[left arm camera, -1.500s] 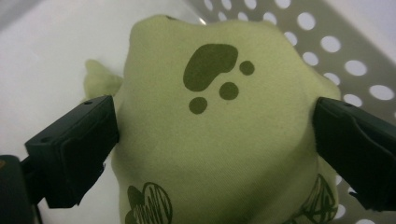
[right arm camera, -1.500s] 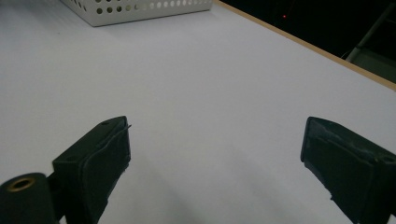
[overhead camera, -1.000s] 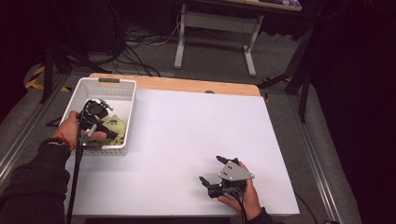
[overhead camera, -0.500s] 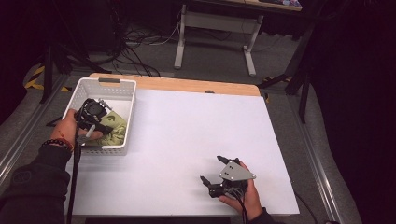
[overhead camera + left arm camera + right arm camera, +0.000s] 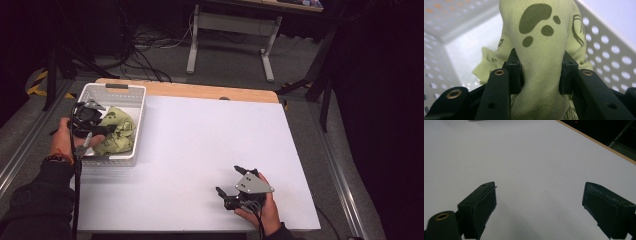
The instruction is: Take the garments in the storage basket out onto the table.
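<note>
White table (image 5: 200,150), basket (image 5: 131,125) on it

Bright table, dark room around it

In the high view the white table (image 5: 200,150) is evenly lit from above while the floor and far background sink into near black. The left gripper view is soft close up, and the basket (image 5: 609,50) wall blurs; shadows stay faint.

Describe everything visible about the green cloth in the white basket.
The green cloth is soft, pale green knit fabric with dark paw-like prints, crumpled in the perforated white basket at the table's far left corner. The left hand-held gripper has just closed, pinching a raised fold between its pads; the rest lies on the basket floor.
</note>
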Motion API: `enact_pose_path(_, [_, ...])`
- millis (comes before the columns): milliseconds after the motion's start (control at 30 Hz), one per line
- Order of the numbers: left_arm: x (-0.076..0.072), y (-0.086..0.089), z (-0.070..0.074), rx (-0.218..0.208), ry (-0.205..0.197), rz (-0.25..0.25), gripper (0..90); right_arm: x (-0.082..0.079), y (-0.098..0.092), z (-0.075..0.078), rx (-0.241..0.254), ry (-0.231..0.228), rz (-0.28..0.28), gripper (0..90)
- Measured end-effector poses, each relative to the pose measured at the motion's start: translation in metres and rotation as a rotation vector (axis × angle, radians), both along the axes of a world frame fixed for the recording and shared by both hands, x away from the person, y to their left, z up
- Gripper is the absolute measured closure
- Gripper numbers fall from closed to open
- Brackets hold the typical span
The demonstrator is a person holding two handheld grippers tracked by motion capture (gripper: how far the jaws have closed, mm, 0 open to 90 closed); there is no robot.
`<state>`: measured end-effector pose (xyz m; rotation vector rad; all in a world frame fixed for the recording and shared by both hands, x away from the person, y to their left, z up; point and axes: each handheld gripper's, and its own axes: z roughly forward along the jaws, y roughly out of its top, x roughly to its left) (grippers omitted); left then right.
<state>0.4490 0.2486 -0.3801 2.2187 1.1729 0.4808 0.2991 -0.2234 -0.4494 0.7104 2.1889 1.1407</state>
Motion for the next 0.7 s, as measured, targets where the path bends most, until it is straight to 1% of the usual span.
enact_pose_path(67, [-0.003, 0.005, 0.002, -0.063, -0.043, 0.033, 63.0, 0.0, 0.0, 0.0, 0.004, 0.003, 0.0, 12.8])
enact_pose_path(100, [-0.005, 0.007, 0.003, -0.082, -0.063, 0.046, 63.3, 0.0, -0.001, 0.0, 0.004, -0.002, -0.002, 12.8])
enact_pose_path(133, [-0.005, 0.009, 0.004, -0.097, -0.073, 0.053, 63.3, 0.0, -0.001, 0.0, 0.004, -0.002, -0.002, 12.8])
enact_pose_path(200, [-0.009, 0.012, 0.007, -0.143, -0.125, 0.08, 63.6, 0.0, -0.002, 0.0, 0.014, 0.002, -0.006, 12.8])
enact_pose_path(233, [-0.009, 0.012, 0.007, -0.143, -0.125, 0.08, 63.7, 0.0, -0.002, 0.0, 0.014, 0.002, -0.006, 12.8])
enact_pose_path(300, [-0.012, 0.013, 0.01, -0.162, -0.161, 0.093, 63.9, 0.001, -0.002, 0.0, 0.015, 0.002, -0.008, 12.8])
enact_pose_path(367, [-0.014, 0.012, 0.013, -0.169, -0.182, 0.097, 64.0, 0.001, -0.002, 0.0, 0.016, 0.001, -0.01, 12.8])
enact_pose_path(400, [-0.015, 0.012, 0.015, -0.179, -0.194, 0.1, 64.1, 0.001, -0.002, 0.0, 0.017, 0.001, -0.01, 12.8])
enact_pose_path(467, [-0.017, 0.011, 0.019, -0.183, -0.21, 0.105, 64.1, 0.001, -0.002, 0.0, 0.018, 0.0, -0.012, 12.8])
enact_pose_path(500, [-0.018, 0.011, 0.021, -0.193, -0.217, 0.107, 64.2, 0.001, -0.002, 0.0, 0.02, 0.0, -0.012, 12.8])
enact_pose_path(533, [-0.02, 0.009, 0.026, -0.217, -0.235, 0.103, 64.2, 0.001, -0.002, 0.0, 0.02, 0.0, -0.013, 12.8])
enact_pose_path(567, [-0.02, 0.009, 0.026, -0.217, -0.235, 0.103, 64.2, 0.001, -0.002, 0.0, 0.02, 0.0, -0.013, 12.8])
enact_pose_path(633, [-0.022, 0.007, 0.034, -0.224, -0.264, 0.102, 64.2, 0.002, -0.003, 0.0, 0.017, -0.001, -0.016, 12.8])
enact_pose_path(667, [-0.023, 0.006, 0.038, -0.236, -0.278, 0.101, 64.2, 0.002, -0.003, 0.0, 0.021, 0.0, -0.017, 12.8])
enact_pose_path(700, [-0.024, 0.005, 0.041, -0.241, -0.285, 0.101, 64.3, 0.002, -0.003, 0.0, 0.022, 0.0, -0.019, 12.8])
